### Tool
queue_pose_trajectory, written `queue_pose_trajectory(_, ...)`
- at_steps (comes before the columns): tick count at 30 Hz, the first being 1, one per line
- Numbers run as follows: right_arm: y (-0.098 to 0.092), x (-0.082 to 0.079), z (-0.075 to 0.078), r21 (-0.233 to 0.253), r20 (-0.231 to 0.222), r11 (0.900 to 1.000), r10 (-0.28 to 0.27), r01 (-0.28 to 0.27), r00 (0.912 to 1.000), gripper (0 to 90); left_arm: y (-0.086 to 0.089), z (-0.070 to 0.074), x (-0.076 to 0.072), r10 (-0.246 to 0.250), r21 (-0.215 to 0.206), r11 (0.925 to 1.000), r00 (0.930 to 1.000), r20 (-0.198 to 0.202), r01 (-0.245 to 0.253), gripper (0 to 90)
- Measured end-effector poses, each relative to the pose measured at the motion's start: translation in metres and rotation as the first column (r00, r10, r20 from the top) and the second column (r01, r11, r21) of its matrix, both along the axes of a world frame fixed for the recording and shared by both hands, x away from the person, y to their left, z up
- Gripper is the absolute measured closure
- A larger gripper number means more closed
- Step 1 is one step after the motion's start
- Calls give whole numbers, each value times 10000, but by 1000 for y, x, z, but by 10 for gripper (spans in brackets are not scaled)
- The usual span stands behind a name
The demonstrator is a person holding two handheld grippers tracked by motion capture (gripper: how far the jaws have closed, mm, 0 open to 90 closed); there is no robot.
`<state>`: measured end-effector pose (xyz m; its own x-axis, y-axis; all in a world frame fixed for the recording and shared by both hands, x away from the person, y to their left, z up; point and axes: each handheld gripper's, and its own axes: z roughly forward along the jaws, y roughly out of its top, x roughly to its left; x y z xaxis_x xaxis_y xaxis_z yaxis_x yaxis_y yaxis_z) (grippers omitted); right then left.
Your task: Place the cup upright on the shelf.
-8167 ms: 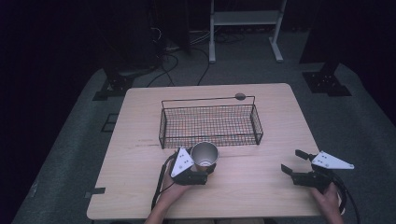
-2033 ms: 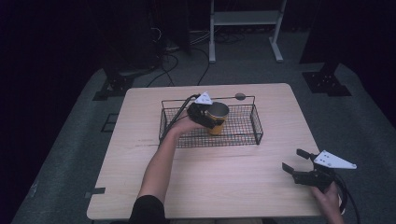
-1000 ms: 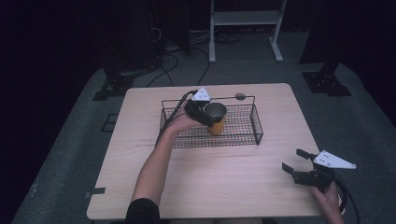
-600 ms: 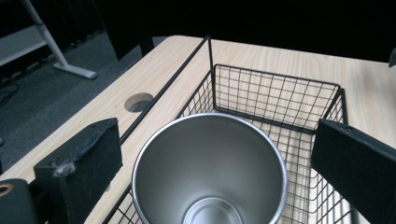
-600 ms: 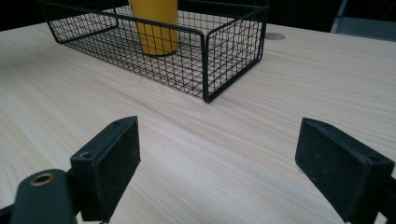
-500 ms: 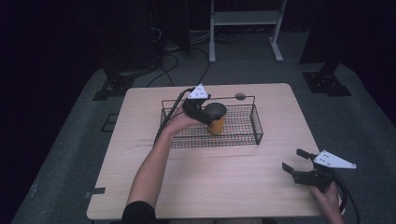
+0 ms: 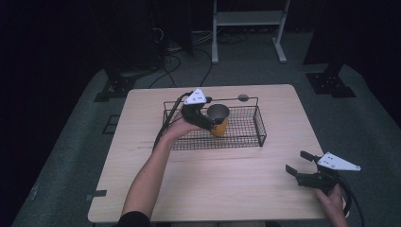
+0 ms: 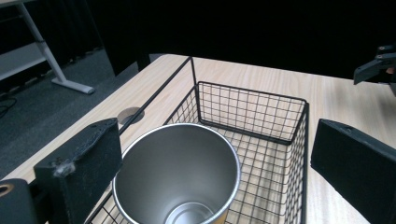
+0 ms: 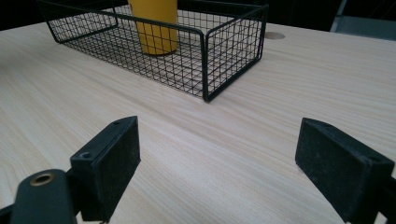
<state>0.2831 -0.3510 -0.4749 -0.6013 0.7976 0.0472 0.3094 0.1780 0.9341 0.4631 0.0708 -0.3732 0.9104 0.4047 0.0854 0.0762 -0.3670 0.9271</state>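
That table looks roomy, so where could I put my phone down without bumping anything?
The bare wood between the wire basket and the near edge, left of the right claw, is free, as is the strip right of the basket. Inside the basket it is crowded: the cup stands there with the left claw around it.

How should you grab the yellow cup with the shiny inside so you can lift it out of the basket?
Grip the yellow metal cup by its upper wall near the rim, coming straight down from above. It stands upright inside the black wire basket, whose mesh sides block a low sideways approach. The left gripper already has its jaws open on either side of the round rim, which probably suits a squeeze across the cup's width.
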Motion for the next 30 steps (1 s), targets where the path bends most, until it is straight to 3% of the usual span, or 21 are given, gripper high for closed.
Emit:
queue_pose_trajectory(19, 0, 0, 0, -1, -3, 10000, -19, 19, 10000, 130, 9, 2, -27, -15, -406, 9992, 9999, 151, 21, 14)
queue_pose_trajectory(30, 0, 0, 0, 13, -11, 10000, -38, 38, 10000, 130, 14, -4, -43, -126, -488, 9987, 9999, 58, 129, 14)
